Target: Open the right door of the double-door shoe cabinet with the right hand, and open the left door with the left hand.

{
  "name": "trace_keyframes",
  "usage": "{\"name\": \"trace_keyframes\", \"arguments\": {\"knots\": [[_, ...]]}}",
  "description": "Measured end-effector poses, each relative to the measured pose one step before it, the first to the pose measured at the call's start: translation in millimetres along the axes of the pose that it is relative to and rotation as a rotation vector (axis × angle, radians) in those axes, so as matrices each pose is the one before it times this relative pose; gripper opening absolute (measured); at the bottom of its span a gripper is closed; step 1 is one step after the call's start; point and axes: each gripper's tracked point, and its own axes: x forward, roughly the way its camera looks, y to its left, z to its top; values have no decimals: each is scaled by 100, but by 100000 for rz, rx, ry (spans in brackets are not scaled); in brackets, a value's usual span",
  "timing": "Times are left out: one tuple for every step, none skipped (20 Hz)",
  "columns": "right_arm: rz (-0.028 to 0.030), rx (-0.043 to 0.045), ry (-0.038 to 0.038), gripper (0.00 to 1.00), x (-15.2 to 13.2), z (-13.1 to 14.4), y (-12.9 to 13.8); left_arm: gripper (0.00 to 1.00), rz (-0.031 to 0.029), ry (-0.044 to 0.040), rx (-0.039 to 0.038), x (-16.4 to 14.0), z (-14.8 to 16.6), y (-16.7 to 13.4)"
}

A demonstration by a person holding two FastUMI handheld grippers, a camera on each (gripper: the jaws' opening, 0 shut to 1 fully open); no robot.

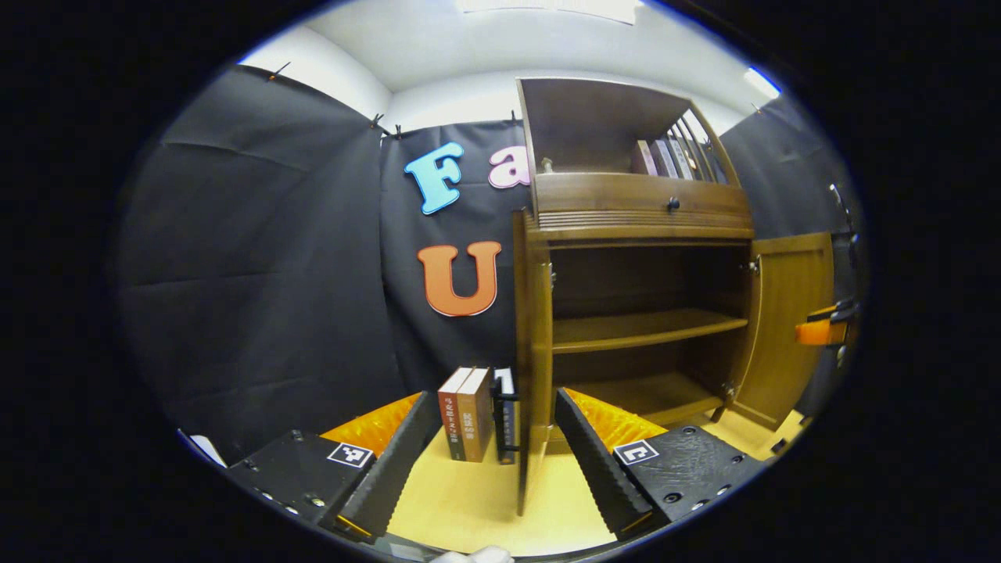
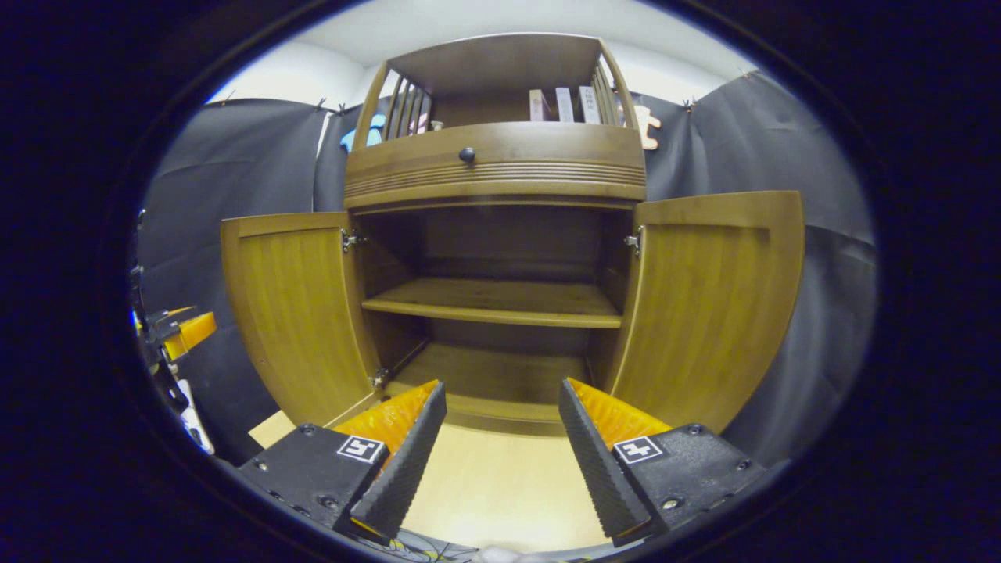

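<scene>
Brown wood makes up the double-door shoe cabinet [image 2: 500, 234], which stands on a pale yellow surface [image 2: 500, 485] against the black cloth wall. Both of its lower doors hang wide open. In the right gripper view the left door [image 2: 293, 313] swings out to the left and the right door [image 2: 708, 305] to the right, baring a middle shelf [image 2: 493, 301] and the cabinet floor. Above them runs a ribbed drawer front with a small dark round knob [image 2: 467, 155], and a few upright books [image 2: 563, 105] stand in the open top compartment.

The right gripper [image 2: 500, 453] is near the cabinet's front, its fingers apart with nothing between them. Far left in this view is part of the other gripper.

In the left gripper view the left door [image 1: 532, 360] is seen almost edge-on, just beyond and between the fingers of the left gripper [image 1: 500, 453], which stand apart and do not touch it. Two brown upright books [image 1: 465, 414] stand on the surface left of that door, near the cloth wall.
</scene>
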Motion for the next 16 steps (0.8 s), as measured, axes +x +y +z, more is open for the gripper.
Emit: {"name": "trace_keyframes", "arguments": {"knots": [[-161,-78,-837,92,-262,388,-558,95,1745,750,-322,-347,520,-773],[-491,-122,-520,92,-332,108,-749,96,1120,-470,366,-164,761,-829],[-338,359,-476,92,-331,237,-692,96,618,-472,829,64,735,-1171],[-27,615,-462,92,-353,173,-672,96,-328,-502,1070,27,468,-1301],[-198,307,-270,92,-340,183,-625,96,17,-94,767,-46,684,-1176],[-263,-147,-111,92,-427,-250,-796,96,-815,134,205,124,116,-1365],[-512,-150,-204,92,-381,-16,-682,96,-1400,438,-918,-248,-163,-1922],[-536,109,-109,92,-205,132,-688,96,-880,242,-702,-162,-63,-1547],[-146,440,32,92,-137,36,-552,96,34,-734,-552,-85,179,-1293],[-170,496,123,92,-193,-88,-568,100,-165,-424,-840,-63,38,-1181],[42,304,-160,92,-260,27,-319,96,-391,-217,-513,-109,22,-1127],[-227,23,-157,92,-228,29,-419,95,-376,-279,-143,66,-238,-936],[-145,-77,-305,92,-212,40,-296,95,-907,-255,187,0,-169,-1160],[-145,-195,-184,92,-247,-42,-292,96,-825,204,363,-125,-164,-972],[-225,-253,-106,92,-59,-123,-238,96,-1021,-143,591,-79,28,-834],[-175,-383,-12,92,-78,-11,-141,96,-991,-202,495,-59,129,-735]]}}
